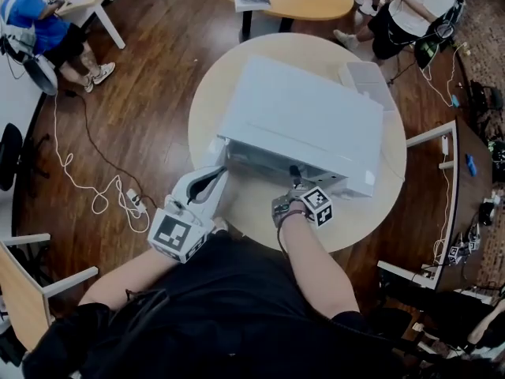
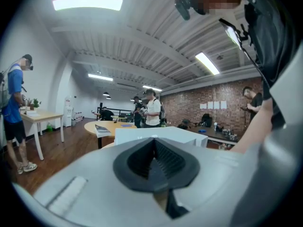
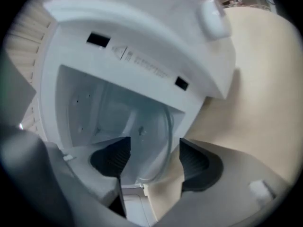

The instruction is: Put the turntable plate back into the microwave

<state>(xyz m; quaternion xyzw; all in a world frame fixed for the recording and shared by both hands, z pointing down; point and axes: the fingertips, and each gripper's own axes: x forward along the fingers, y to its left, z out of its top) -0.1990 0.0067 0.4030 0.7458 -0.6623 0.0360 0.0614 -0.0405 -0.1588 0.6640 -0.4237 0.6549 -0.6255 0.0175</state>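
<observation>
Round table (image 1: 260, 215) bearing the microwave (image 1: 304, 121). Head view: your right gripper (image 1: 294, 181) at its mouth. Left gripper view: left gripper (image 2: 154, 162) pressed together, empty. Right gripper view: jaws spread, turntable plate (image 3: 151, 145) inside the microwave; withdraw straight, sparing its rim.

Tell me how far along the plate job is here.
Done, by the look of it: the glass plate lies inside the microwave cavity. In hand: nothing. The right gripper sits at the opening with its jaws apart, clear of the plate, and the left gripper is shut and empty. Left: pulling the right gripper out. Whether the plate sits properly on its hub can't be told.
</observation>
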